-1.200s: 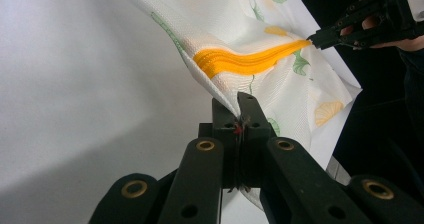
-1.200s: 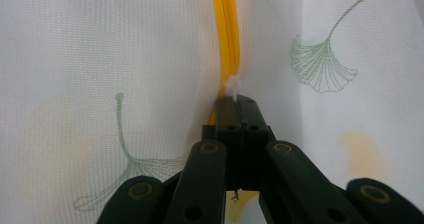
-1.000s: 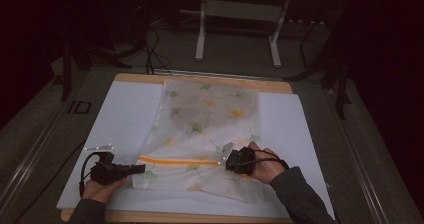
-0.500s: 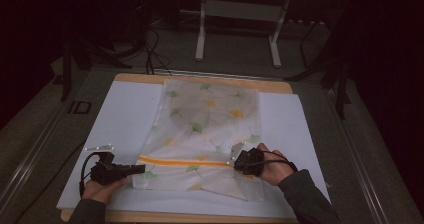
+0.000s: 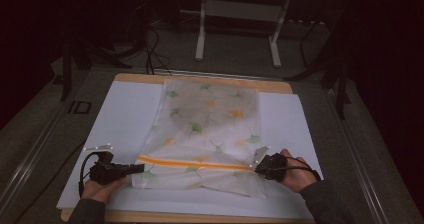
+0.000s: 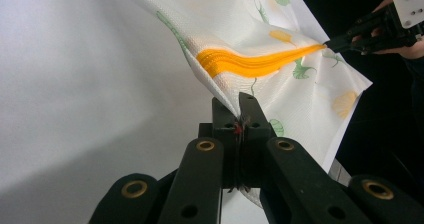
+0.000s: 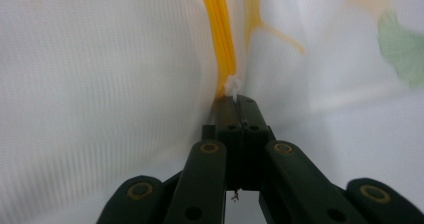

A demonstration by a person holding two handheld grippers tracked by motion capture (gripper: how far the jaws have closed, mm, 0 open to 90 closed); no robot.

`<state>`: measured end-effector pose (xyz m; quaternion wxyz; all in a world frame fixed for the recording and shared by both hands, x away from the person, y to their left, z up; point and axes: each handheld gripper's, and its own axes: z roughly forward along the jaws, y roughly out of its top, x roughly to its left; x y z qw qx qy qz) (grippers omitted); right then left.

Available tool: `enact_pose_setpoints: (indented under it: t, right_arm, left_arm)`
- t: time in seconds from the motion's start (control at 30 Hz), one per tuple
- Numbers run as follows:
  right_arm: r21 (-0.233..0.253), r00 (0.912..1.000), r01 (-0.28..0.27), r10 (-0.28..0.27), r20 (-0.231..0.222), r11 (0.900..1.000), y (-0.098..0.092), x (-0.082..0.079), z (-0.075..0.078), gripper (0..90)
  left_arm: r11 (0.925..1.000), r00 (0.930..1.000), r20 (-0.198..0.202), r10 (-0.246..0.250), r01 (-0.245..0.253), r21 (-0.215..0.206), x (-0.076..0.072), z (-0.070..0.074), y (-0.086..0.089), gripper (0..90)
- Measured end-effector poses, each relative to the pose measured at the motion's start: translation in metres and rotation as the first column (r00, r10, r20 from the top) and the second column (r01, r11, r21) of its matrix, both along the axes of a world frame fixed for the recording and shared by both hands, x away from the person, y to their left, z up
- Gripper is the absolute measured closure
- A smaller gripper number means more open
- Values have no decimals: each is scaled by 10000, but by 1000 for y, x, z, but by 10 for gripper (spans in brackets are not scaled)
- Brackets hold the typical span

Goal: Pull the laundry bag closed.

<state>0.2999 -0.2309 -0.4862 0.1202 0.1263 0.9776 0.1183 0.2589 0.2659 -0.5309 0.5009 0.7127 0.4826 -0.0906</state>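
On the white table (image 5: 130, 114) the leaf-printed cloth (image 5: 210, 119) lies spread, its near edge lifted. The left gripper (image 5: 135, 168) and right gripper (image 5: 256, 168) each pinch an end of the orange stripe (image 5: 192, 163). Keep both level and taut while folding forward.

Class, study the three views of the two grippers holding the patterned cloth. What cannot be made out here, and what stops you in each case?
- Cloth near edge, high view: folded under itself, so its underside is hidden.
- Cloth pattern, right gripper view: blurred, too close to the camera.
- Right gripper jaw tips, high view: too small and dark; the hand covers its body.
- Left gripper, left gripper view: its body is cut off by the bottom edge.
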Motion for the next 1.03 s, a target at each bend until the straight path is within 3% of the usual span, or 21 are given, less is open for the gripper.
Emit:
enact_pose_setpoints:
  t: [0.2,0.33,0.47,0.53,0.6,0.73,0.87,0.93,1.03]
  right_arm:
    - [83,9997,200,-201,147,9998,-11,-4,0,900]
    - [398,9985,532,-526,-165,9978,-12,-2,-4,699]
    - [1016,9965,762,-722,-419,9919,-17,-1,-4,637]
    - [1473,9949,953,-891,-480,9845,-22,-1,-2,611]
    - [1970,9929,1145,-1056,-549,9737,-28,0,0,587]
    - [2952,9843,1764,-1649,-635,9390,-42,0,3,559]
    - [3528,9740,2244,-2210,-506,9084,-55,2,2,539]
    - [3847,9648,2563,-2591,-454,8867,-60,2,1,532]
    - [4410,9447,3118,-3244,-488,8416,-67,2,-1,523]
  left_arm:
    - [9991,9991,17,-429,429,65,1,1,-6,890]
    - [9985,9991,-8,-425,425,340,-1,-1,-7,811]
    - [9996,9997,206,-140,135,241,-3,2,-4,730]
    - [9983,9989,477,31,-60,588,-5,5,-3,693]
    - [9976,9974,670,257,-299,628,-6,7,0,658]
    - [9923,9894,1072,979,-1052,653,-10,12,10,639]
    - [9772,9749,1557,1594,-1782,1155,-12,16,17,626]
    - [9691,9674,1779,1804,-2057,1360,-13,18,17,617]
    - [9560,9550,2139,2053,-2425,1649,-14,19,16,608]
